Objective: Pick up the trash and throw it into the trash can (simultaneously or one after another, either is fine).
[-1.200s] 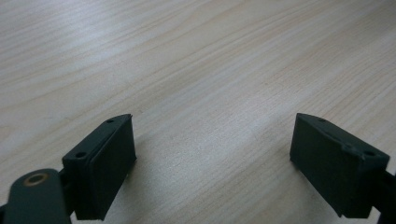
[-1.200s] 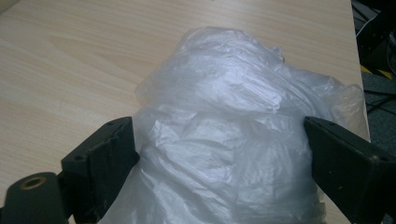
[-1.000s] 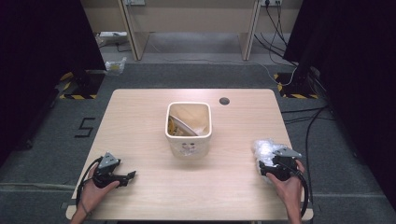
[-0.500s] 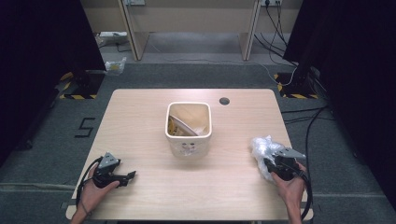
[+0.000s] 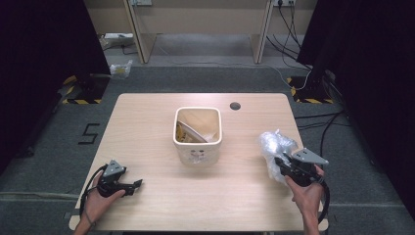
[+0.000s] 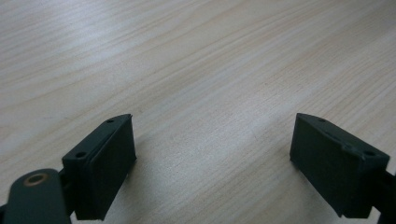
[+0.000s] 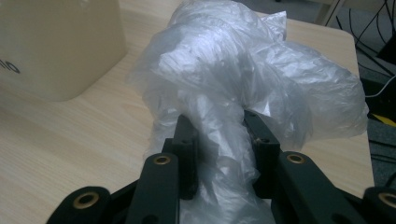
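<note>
While the right gripper [image 5: 283, 166] clamps the crumpled plastic bag [image 5: 275, 147] near the table [image 5: 147, 122] right edge, the left gripper [image 5: 132, 185] rests open near the front-left edge, bare wood between them and the bin [image 5: 197, 149].

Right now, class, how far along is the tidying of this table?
Done: the bin already holds some scraps. In hand: the right hand-held gripper is shut on the crumpled plastic bag, beside the bin. Left: likely dropping the bag in; the left hand-held gripper rests open over bare table.

Cream bin [image 5: 197, 147] stands mid-table [image 5: 147, 122], holding scraps.
</note>
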